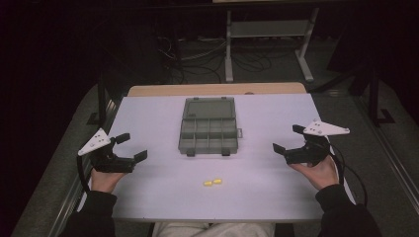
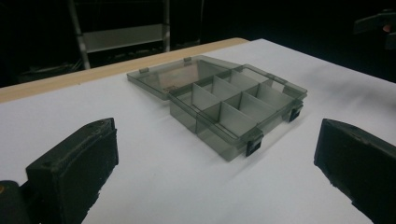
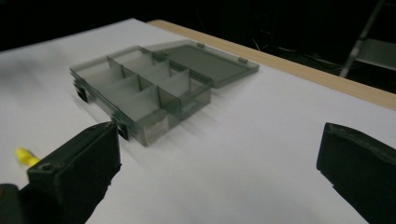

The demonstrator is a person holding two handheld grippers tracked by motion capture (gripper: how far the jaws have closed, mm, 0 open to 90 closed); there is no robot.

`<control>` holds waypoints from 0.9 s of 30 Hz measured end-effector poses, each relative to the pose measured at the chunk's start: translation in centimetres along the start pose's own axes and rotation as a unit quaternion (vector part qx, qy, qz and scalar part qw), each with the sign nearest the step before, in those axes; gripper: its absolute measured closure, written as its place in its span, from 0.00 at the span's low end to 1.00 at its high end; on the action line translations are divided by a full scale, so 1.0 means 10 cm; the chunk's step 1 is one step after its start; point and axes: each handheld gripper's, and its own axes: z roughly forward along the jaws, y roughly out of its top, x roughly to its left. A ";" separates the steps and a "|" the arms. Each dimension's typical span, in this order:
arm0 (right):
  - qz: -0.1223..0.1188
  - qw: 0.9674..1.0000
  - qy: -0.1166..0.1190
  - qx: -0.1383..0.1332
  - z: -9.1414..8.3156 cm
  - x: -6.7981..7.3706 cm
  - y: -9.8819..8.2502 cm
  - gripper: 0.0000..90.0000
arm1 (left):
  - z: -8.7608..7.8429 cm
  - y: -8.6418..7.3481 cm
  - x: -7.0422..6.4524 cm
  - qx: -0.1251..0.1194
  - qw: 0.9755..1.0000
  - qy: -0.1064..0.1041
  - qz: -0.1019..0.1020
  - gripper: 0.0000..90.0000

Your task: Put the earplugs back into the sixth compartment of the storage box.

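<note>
White table (image 1: 163, 197), open compartment box (image 1: 207, 133) lid lying away from person, both tongs (image 1: 129, 146) (image 1: 285, 138) gaping, empty.

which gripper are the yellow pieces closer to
Neither clearly: the two yellow pieces lie near the table's middle, roughly midway between the left gripper and the right gripper.

Your grey see-through divided box (image 1: 207, 134) lies open and empty at the table's centre, lid (image 1: 208, 108) flat toward 12 o'clock, latches toward 6, with two yellow pieces (image 1: 213, 182) touching side by side nearer you.
</note>
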 end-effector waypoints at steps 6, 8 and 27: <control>-0.011 1.000 0.010 0.009 0.02 0.04 -0.02 0.00 | 0.02 -0.01 -0.01 0.011 1.000 -0.008 0.000 0.00; -0.012 1.000 0.017 0.012 0.02 0.04 -0.03 0.00 | 0.02 -0.01 -0.01 0.013 1.000 -0.012 -0.001 0.00; -0.007 1.000 0.026 0.011 0.00 0.03 -0.05 0.00 | 0.06 0.09 -0.20 0.049 0.998 -0.021 0.043 0.00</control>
